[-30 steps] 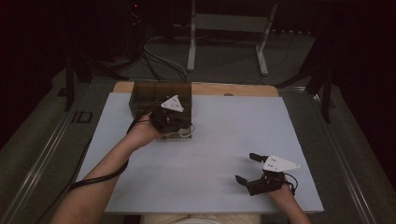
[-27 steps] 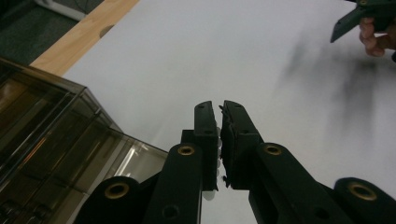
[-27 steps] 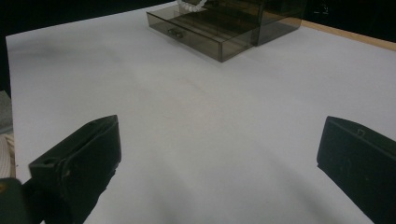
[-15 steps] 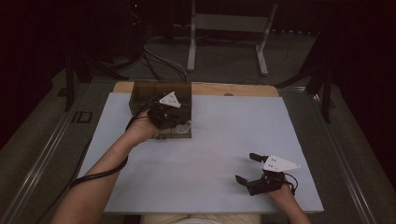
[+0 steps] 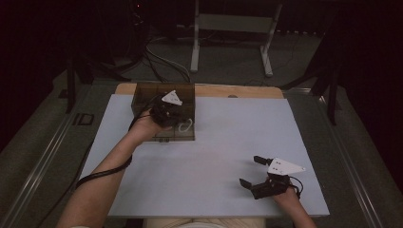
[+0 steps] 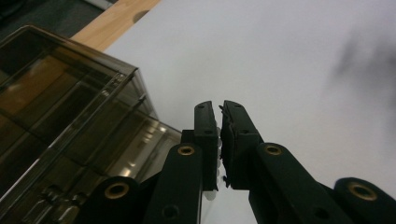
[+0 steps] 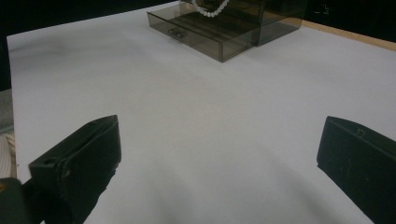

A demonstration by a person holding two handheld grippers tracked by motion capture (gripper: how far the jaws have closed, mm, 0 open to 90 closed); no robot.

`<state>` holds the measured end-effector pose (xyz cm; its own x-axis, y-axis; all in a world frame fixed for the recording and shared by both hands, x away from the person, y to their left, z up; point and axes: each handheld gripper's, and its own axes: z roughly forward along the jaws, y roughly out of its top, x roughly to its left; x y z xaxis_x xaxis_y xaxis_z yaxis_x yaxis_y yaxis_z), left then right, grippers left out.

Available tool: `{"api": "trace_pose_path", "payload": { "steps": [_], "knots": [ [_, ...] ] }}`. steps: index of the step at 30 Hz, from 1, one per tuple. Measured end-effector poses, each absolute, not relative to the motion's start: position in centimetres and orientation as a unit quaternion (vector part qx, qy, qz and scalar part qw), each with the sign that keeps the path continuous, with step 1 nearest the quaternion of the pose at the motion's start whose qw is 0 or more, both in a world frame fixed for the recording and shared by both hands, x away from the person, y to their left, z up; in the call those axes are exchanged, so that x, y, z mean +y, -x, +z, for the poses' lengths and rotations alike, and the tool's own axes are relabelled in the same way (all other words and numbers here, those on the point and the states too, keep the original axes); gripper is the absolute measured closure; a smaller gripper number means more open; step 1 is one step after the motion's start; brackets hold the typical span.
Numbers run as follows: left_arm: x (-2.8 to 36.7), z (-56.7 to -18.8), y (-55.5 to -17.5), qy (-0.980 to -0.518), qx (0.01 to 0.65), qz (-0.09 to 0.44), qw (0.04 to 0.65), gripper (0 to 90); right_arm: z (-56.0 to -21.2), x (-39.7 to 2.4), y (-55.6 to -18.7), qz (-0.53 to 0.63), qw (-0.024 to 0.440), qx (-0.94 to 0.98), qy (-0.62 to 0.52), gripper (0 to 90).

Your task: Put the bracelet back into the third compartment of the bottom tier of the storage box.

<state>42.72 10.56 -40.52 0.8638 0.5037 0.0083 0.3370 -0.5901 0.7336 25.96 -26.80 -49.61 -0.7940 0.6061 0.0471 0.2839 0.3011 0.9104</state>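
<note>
A smoky see-through drawer box [image 5: 142, 92] stands at the table's back left, its lowest drawer [image 7: 205, 39] pulled out toward the person. My left gripper [image 5: 182, 117] hovers over that open drawer, shut on a string of white beads [image 5: 186, 127] that hangs in a loop above it. In the left gripper view the jaws [image 6: 219, 109] stand almost together, with beads [image 6: 214, 154] pinched between them and the box [image 6: 70, 107] at the left. The beads [image 7: 208, 10] also dangle at the top of the right gripper view. My right gripper [image 5: 249, 170] rests near the front right, open, nothing between its jaws [image 7: 219, 149].
A white sheet [image 5: 223, 137] covers the table; a wooden edge [image 5: 237, 91] shows along the back. Beyond it, on the dark floor, are a metal stand [image 5: 230, 21] and cables [image 5: 161, 59]. A cable [image 5: 102, 173] trails along the left forearm.
The left gripper has shifted a little toward the back over the box and sunk slightly, beads still in it. The right gripper has not moved.
</note>
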Motion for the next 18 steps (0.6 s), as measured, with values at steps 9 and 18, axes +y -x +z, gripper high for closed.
{"api": "trace_pose_path", "payload": {
  "steps": [9, 18],
  "knots": [
    [10.8, -42.1, -43.8, -0.883, 0.255, 0.104, 0.38, 86.9, -49.6, -26.8, -26.0, 0.52, 0.154, 0.792, -0.281, 0.0],
    [10.7, -43.8, -44.2, -0.885, 0.265, 0.098, 0.369, 86.9, -49.6, -26.7, -25.9, 0.519, 0.153, 0.793, -0.279, 0.0]
  ]
}}
